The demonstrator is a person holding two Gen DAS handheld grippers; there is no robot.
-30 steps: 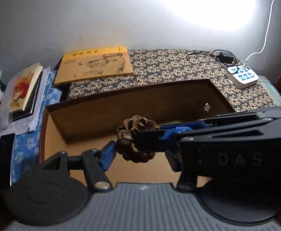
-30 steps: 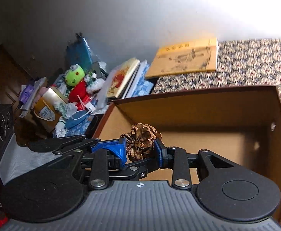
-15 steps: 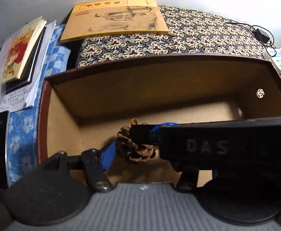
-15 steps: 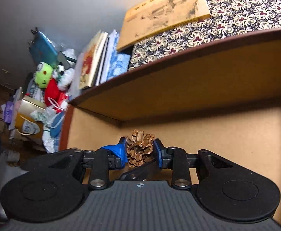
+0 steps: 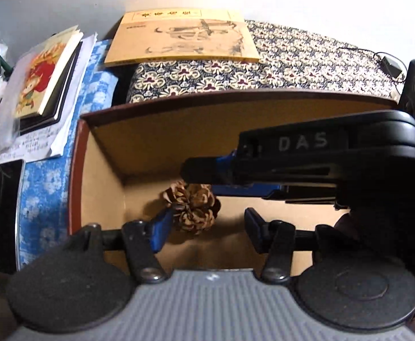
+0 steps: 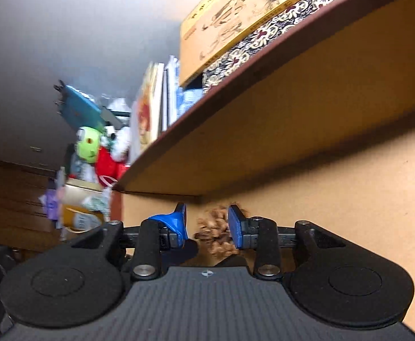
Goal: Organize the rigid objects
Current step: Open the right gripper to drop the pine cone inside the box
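Pine cone (image 5: 193,208) sits low inside the cardboard box (image 5: 156,130), near its 9 o'clock wall. Left gripper (image 5: 204,226): jaws apart, cone touching only the 9 o'clock finger. Right gripper (image 6: 207,224): jaws apart, cone against its 3 o'clock pad, blurred. No clear long axis. Judgement: cone released; open room lies toward 3 o'clock.

A yellow book (image 5: 183,36) lies on the patterned cloth (image 5: 292,65); beside it, stacked books (image 5: 44,76) and a green plush toy (image 6: 88,146).

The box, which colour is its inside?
Plain tan cardboard, with a dark brown rim; clearest in the left wrist view.
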